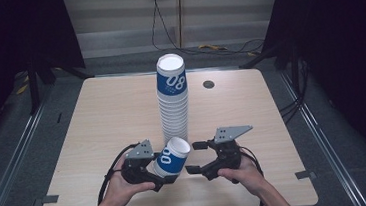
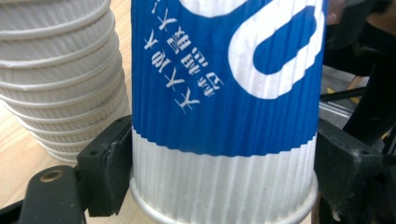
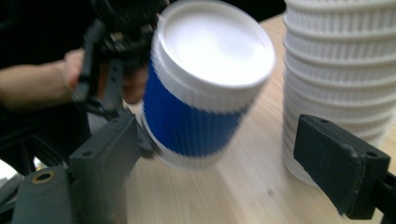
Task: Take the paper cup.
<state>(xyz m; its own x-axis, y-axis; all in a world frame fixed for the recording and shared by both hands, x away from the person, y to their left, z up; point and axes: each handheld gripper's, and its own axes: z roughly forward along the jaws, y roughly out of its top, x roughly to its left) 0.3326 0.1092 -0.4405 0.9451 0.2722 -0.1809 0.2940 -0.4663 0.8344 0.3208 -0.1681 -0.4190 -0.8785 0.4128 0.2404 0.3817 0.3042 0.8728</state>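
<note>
while the tall cup stack (image 1: 173, 101) stands upright near the middle of the table (image 1: 102, 120), a single blue-and-white cup (image 1: 171, 157) is held tilted just in front of the stack's base, its white open mouth leaning toward the stack. the left gripper (image 1: 153, 172) has its two black jaws pressed against opposite sides of this cup low on its ribbed wall, near the bottom rim; in the left gripper view the cup (image 2: 224, 107) sits firmly between the jaws with the stack (image 2: 60, 79) just beside it to the left. the right gripper (image 1: 196, 157), just right of the stack's base, has its jaws spread wide and grips nothing; in the right gripper view the cup (image 3: 205, 93) hangs in the gap between them, near the left jaw but blurred, so contact cannot be told, and the stack (image 3: 336, 79) stands close behind the right jaw. beyond the stack, toward the far edge of the table, lies a small dark round grommet (image 1: 208, 84), well apart from both grippers.
</note>
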